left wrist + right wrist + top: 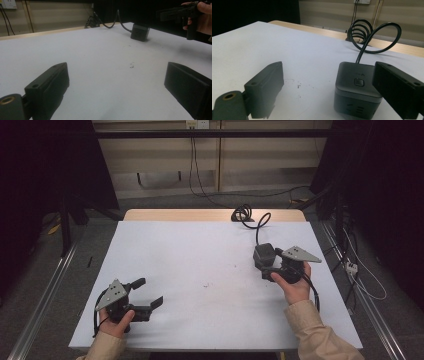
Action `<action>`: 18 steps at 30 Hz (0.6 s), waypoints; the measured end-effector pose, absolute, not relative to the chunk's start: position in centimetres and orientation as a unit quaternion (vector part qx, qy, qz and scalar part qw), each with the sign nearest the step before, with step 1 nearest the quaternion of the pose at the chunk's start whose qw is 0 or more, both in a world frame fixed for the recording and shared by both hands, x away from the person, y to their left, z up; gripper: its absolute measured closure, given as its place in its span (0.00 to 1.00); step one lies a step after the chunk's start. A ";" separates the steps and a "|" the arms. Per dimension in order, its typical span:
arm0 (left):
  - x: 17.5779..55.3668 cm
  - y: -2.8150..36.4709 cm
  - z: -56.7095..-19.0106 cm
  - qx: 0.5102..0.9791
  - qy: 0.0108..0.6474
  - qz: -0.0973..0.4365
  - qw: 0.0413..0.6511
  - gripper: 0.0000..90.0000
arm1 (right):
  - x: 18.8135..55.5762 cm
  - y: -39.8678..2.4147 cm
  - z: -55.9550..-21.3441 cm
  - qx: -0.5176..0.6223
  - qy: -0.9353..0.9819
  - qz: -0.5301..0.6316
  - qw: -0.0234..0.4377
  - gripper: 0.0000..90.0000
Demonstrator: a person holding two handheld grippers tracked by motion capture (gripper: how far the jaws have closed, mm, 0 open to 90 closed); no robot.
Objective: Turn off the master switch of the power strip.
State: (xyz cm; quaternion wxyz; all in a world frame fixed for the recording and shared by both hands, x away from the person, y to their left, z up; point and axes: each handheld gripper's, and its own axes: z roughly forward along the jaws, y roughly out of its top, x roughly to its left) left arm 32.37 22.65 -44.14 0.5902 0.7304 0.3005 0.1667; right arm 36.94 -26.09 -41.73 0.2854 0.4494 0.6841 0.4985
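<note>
The right gripper (328, 87) is hovering with wide-open, empty jaws around the dark grey cube-shaped power socket (357, 88), its top button showing in the right gripper view, while the left gripper (145, 295) is gaping empty over the white surface (200, 265).

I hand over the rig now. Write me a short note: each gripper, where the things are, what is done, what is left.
Left gripper: open, holds nothing, low at the near left of the table.
Right gripper: open, at the cube, one jaw beside it, not closed on it.
Cube: upright, far right of the table; its cable coils toward the far edge.
Done: approach to the cube.
Left: probably to close on the cube and move it.
</note>
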 end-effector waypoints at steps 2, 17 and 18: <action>32.3 22.6 -44.1 0.730 0.303 0.165 0.591 0.06 | 37.1 -26.1 -41.7 0.448 0.685 0.499 0.285 0.11; 32.4 22.7 -44.1 0.731 0.300 0.167 0.589 0.06 | 38.0 -26.2 -41.5 0.453 0.684 0.497 0.282 0.09; 32.4 22.7 -44.1 0.731 0.300 0.167 0.590 0.06 | 38.1 -26.2 -41.5 0.453 0.685 0.495 0.284 0.09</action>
